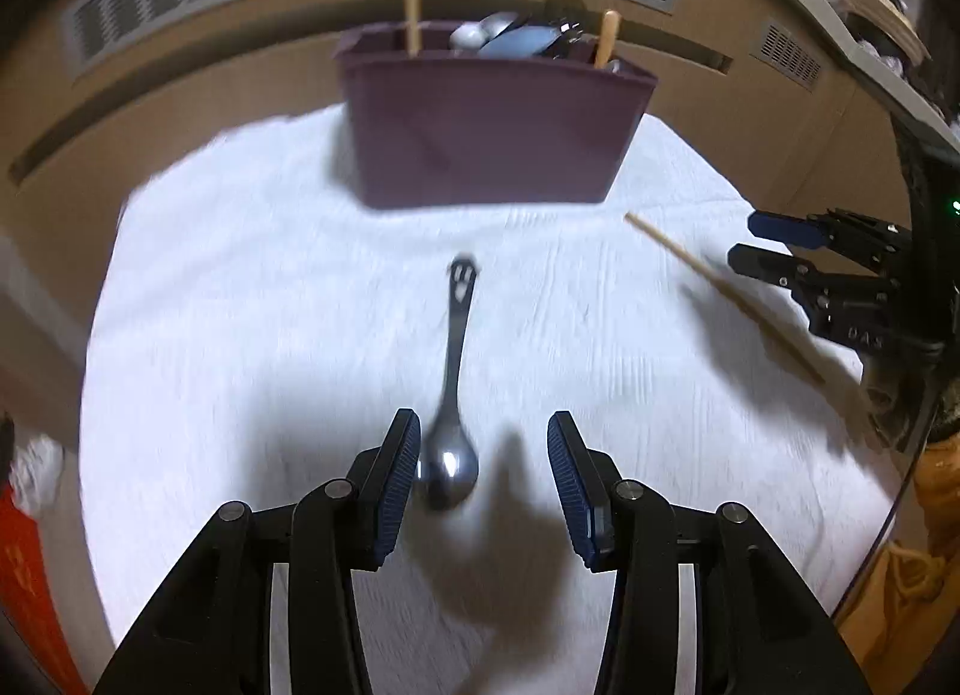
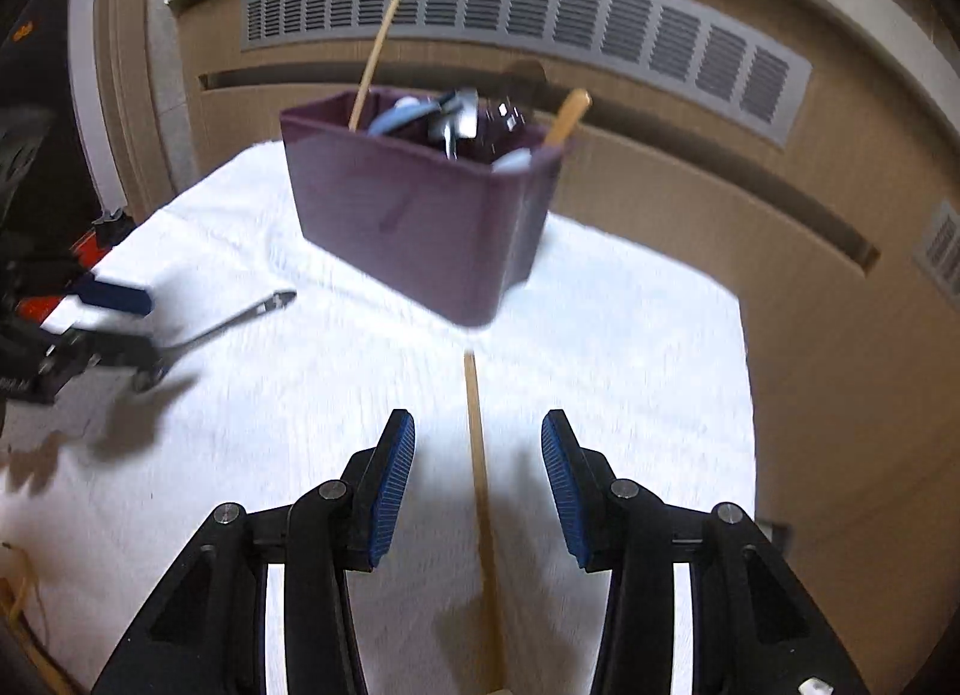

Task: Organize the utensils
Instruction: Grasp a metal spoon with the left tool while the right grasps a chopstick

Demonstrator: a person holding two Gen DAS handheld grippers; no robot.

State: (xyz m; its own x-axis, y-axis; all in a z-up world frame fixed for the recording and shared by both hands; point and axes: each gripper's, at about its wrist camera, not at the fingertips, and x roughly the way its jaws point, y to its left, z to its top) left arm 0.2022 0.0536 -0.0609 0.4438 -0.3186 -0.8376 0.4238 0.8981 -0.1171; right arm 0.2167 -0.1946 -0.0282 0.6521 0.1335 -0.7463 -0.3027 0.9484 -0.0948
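Low in the frame, the spread left gripper (image 1: 483,479) straddles a thin, likely slippery metal spoon (image 1: 451,395) on white cloth (image 1: 240,305), best pinched mid-handle, while the spread right gripper (image 2: 477,482) straddles a light, stiff chopstick (image 2: 480,485).

Purple bin (image 1: 492,131) blocks the far side; white cloth (image 1: 270,335) around lies open

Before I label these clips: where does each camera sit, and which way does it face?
Left wrist: on the left gripper, angled down at the spoon between its open fingers.
Right wrist: on the right gripper, angled down along the chopstick.
Shared: the purple bin, the white cloth, each other's gripper.
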